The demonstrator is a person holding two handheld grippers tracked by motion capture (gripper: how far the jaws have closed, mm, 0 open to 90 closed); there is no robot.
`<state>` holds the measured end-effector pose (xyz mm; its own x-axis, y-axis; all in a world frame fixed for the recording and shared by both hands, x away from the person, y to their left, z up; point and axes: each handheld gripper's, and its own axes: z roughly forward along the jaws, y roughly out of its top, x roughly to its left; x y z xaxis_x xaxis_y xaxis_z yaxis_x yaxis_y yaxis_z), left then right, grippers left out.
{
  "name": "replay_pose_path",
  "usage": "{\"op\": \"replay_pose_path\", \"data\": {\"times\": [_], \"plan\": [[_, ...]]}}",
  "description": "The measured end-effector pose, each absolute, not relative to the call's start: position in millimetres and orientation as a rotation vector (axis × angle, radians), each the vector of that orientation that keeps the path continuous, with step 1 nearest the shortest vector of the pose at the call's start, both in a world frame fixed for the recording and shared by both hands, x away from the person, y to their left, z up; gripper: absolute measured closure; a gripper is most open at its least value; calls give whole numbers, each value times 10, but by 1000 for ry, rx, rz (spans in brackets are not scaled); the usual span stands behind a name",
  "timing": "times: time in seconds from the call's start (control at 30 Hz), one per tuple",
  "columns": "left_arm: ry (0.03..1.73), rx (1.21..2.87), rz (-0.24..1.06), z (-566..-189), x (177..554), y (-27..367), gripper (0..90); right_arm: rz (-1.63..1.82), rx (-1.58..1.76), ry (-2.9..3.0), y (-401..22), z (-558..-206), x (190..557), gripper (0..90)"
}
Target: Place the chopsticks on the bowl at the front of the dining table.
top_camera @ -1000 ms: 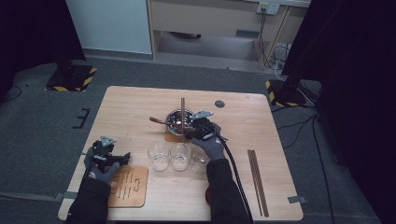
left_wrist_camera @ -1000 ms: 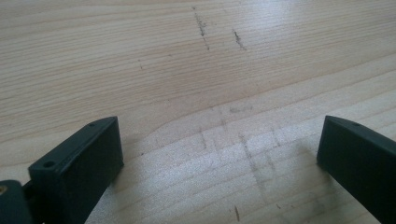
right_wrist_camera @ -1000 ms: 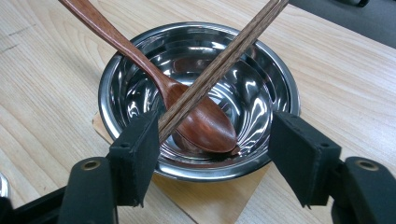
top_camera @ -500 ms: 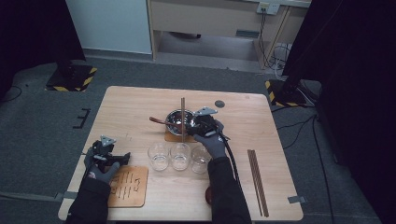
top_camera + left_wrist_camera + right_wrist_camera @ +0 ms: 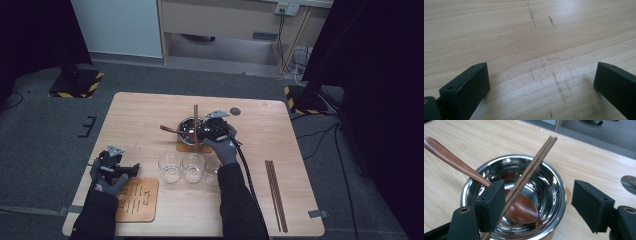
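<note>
We see a wooden worktop (image 5: pixel 150 115) from above, with a steel bowl (image 5: pixel 549 187) near its middle. A wooden spoon (image 5: pixel 521 208) lies in the bowl, and a pair of chopsticks (image 5: pixel 534 165) leans across its rim. Our right tongs (image 5: pixel 537 202) hang over the bowl; their jaws have just been opening and stand released, the chopsticks just beside one jaw. Our left tongs (image 5: pixel 541 82) rest near the worktop's left edge, released over bare wood. Three glasses (image 5: pixel 192 167) stand in a row in front of the bowl.
</note>
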<state>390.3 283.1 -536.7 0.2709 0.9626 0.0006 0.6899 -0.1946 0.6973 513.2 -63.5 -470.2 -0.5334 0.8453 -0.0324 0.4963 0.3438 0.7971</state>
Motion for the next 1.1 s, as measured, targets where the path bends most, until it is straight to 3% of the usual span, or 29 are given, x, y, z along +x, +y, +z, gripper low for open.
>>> {"op": "replay_pose_path", "data": {"times": [1.1], "plan": [[1485, 1961, 604, -5367, 3903, 2831, 0, 955, 1129, 2205, -572, -4875, 5122, 254]]}}
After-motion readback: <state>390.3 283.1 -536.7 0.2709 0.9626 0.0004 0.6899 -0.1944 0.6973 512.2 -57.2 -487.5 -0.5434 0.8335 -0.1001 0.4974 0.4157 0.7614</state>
